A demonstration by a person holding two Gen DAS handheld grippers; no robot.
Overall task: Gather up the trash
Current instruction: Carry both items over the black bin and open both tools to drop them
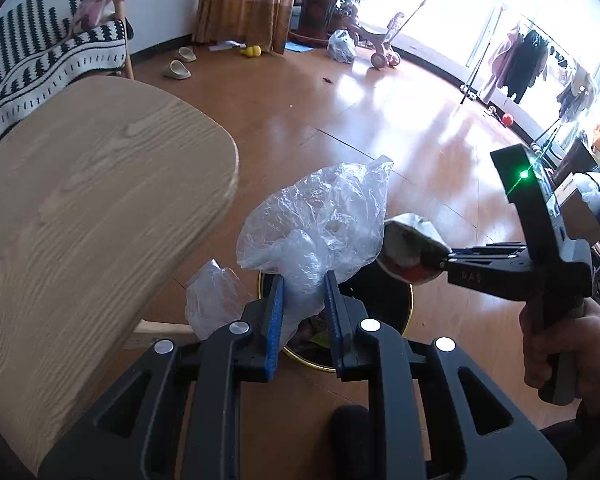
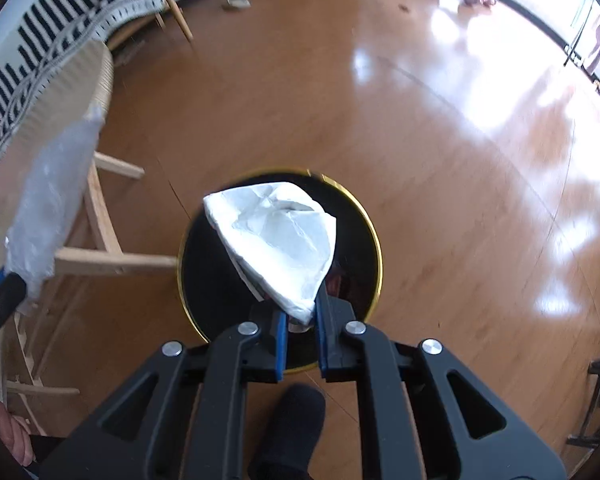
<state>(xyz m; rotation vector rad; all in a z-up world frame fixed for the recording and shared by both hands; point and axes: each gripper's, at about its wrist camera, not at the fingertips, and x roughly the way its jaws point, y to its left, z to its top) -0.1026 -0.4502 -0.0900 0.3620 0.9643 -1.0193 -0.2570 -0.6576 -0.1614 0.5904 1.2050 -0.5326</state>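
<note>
My left gripper (image 1: 303, 280) is shut on a crumpled clear plastic bag (image 1: 320, 220) and holds it over a round black trash bin with a gold rim (image 1: 408, 312) on the floor. My right gripper (image 2: 302, 300) is shut on a white crumpled wrapper (image 2: 280, 236) and holds it above the bin (image 2: 352, 208). In the left wrist view the right gripper (image 1: 440, 264) comes in from the right with the wrapper (image 1: 408, 248) next to the bag. In the right wrist view the plastic bag (image 2: 56, 188) shows at the left edge.
A light wooden table (image 1: 100, 200) stands at the left, its legs (image 2: 100, 256) beside the bin. A striped sofa (image 1: 40, 52), slippers (image 1: 178, 70), a potted plant (image 1: 320, 4), a tied bag (image 1: 342, 46) and a toy tricycle (image 1: 384, 40) stand farther back on the wooden floor.
</note>
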